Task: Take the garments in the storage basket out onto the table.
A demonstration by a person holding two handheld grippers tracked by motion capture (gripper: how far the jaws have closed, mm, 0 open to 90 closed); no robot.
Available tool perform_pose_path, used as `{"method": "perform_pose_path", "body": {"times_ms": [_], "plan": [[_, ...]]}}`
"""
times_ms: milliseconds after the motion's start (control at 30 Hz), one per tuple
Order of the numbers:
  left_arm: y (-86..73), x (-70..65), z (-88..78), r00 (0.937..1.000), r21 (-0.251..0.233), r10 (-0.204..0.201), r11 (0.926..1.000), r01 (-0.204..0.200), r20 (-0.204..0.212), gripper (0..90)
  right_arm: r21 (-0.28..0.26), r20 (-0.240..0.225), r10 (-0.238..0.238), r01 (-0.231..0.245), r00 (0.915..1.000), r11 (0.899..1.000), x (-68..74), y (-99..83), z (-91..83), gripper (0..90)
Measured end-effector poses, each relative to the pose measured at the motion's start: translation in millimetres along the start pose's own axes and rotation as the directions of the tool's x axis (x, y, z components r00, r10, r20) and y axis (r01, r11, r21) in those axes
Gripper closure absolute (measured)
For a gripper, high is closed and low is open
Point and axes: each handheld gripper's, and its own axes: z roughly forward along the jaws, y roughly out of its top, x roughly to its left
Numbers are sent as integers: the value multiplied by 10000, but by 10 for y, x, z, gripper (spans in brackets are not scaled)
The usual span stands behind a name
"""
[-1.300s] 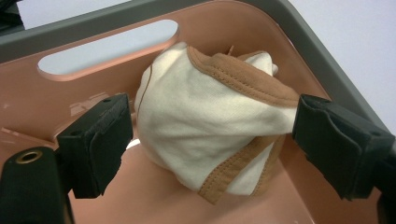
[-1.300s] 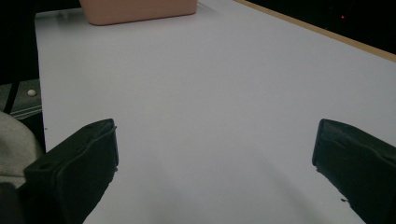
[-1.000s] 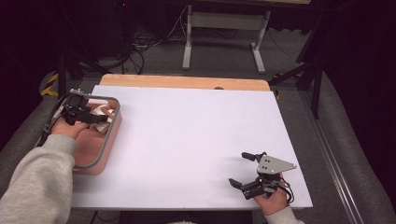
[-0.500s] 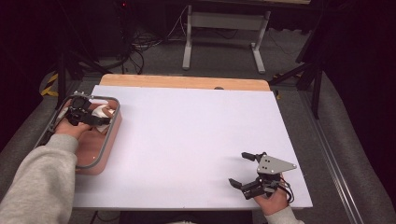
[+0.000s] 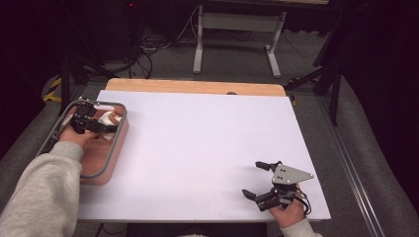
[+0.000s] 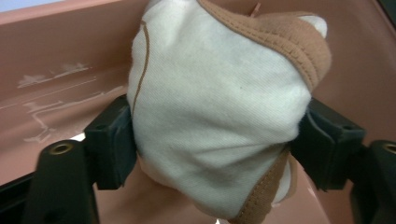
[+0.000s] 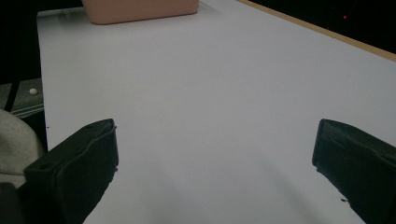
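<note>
Work in hand: lifting a bundled cloth out of the pink basket (image 5: pixel 106 168) at the left edge of the desk (image 5: pixel 207 148).
Cloth: a cream cloth bundle with tan stitched edging (image 6: pixel 219 102), lying inside the basket toward its far end; in the high view it shows as a pale lump (image 5: pixel 109 118) just beyond the left hand.
Left tongs: the left tongs (image 5: pixel 101 127) reach into the basket, and their jaws have just been closing with the bundle between them. In the left gripper view both black pads (image 6: pixel 112 140) press into the fabric from either side, so I judge them clenched on the cloth.
Key relation: the bundle sits squarely between the jaws, straight ahead of the left tongs; its longer run goes up and away along the tongs' line, with the squeeze across its narrower middle. The basket wall stands close behind it.
Right tongs: the right tongs (image 5: pixel 259 180) rest near the desk's near right corner, well apart from the basket, jaws spread wide with nothing between them (image 7: pixel 210 154).
Nearer hand: the left by far.
Next move, judged: a straight lift to clear the grey rim (image 5: pixel 116 143); loose edging below could snag.
</note>
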Motion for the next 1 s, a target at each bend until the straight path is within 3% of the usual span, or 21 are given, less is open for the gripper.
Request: {"method": "perform_pose_path", "body": {"times_ms": [133,233,300,533,767,1000], "plan": [[12,-19,-13,9998,150,171,9997,-170,-78,319,-14,4,20,-20,10000,10000,-2,0,-4,9],[37,-38,-27,9999,323,-29,9995,35,-168,366,-2,2,15,-15,10000,10000,-2,1,-1,9],[51,-51,-33,9997,417,99,9991,-90,-214,396,16,-1,-14,14,10000,10000,0,1,1,9],[81,-94,-68,9984,614,272,9978,-241,-487,445,8,13,12,-12,10000,10000,-1,0,-1,9],[95,-115,-126,9976,483,341,9983,-312,-599,453,-6,21,24,-24,10000,10000,-1,0,-4,9],[122,-153,-276,9957,17,191,9998,-190,-906,452,20,18,15,-15,10000,10000,-2,2,5,9]]}}
